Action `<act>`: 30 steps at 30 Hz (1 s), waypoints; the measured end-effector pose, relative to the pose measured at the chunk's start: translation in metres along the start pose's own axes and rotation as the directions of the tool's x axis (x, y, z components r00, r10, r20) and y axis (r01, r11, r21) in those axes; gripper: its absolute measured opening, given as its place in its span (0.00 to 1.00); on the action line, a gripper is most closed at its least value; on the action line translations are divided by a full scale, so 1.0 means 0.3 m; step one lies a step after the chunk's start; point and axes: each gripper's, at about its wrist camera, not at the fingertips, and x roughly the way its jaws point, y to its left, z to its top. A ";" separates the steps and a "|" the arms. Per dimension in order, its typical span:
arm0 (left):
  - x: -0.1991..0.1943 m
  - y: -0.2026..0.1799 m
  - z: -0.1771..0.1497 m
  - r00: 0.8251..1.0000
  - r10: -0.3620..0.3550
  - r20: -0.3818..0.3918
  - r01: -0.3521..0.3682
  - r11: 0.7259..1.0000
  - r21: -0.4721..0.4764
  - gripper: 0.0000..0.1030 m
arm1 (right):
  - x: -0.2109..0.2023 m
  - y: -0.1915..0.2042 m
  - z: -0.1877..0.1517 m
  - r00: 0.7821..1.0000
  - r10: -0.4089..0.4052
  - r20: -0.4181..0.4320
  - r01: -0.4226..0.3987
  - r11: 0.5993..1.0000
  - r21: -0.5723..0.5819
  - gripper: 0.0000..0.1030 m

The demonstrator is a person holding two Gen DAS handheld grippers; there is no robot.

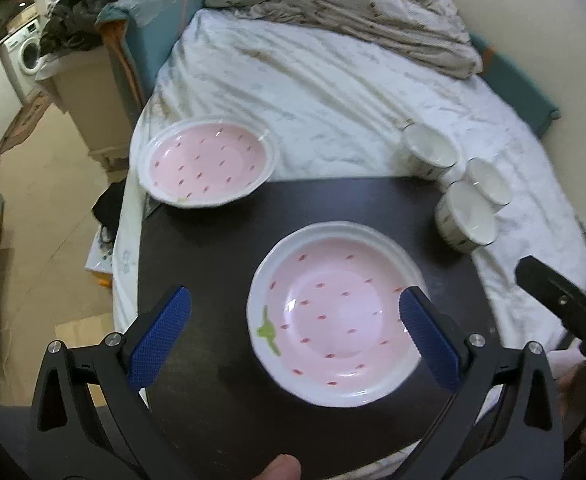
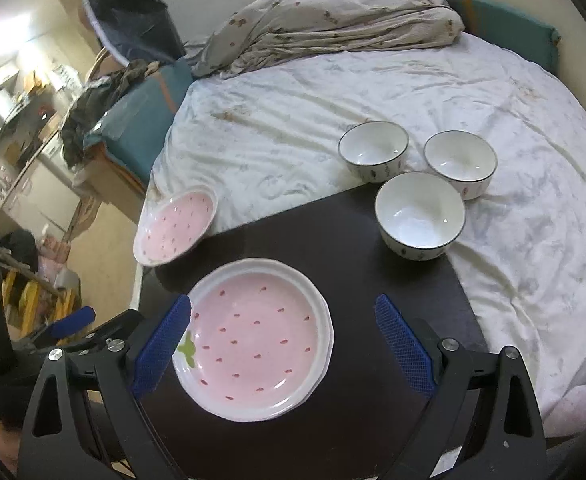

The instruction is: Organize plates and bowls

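On the dark board (image 2: 333, 240) across the bed, with both the left gripper (image 1: 295, 332) and right gripper (image 2: 283, 344) spread wide and empty over the near plate (image 2: 253, 340), you seem poised to collect the far plate (image 2: 175, 230) overhanging the corner, bowls (image 2: 420, 216) waiting.

Glossy ceramic plate (image 2: 255, 340), matt board (image 2: 333, 232)

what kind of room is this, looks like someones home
Most likely a small flat's bedroom: the dark board lies on a bed with a rumpled duvet, and a washing machine stands in the space beyond.
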 end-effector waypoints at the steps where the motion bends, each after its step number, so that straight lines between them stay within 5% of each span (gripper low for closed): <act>1: -0.015 -0.012 0.019 1.000 -0.008 0.010 0.008 1.000 0.014 1.00 | -0.007 -0.002 0.010 1.000 -0.004 0.000 0.004 1.000 0.007 0.93; 10: -0.023 -0.001 0.173 1.000 -0.016 0.019 0.016 1.000 0.010 1.00 | 0.004 0.006 0.119 1.000 0.012 -0.001 -0.012 1.000 -0.003 0.93; 19: 0.054 0.087 0.290 1.000 0.001 -0.007 -0.001 1.000 0.009 0.99 | 0.177 0.056 0.224 0.997 0.043 -0.066 -0.046 0.998 -0.038 0.93; 30: 0.272 0.291 0.365 0.994 -0.006 -0.108 -0.010 0.990 -0.144 0.96 | 0.425 0.063 0.308 0.975 0.091 -0.203 -0.085 0.996 0.040 0.93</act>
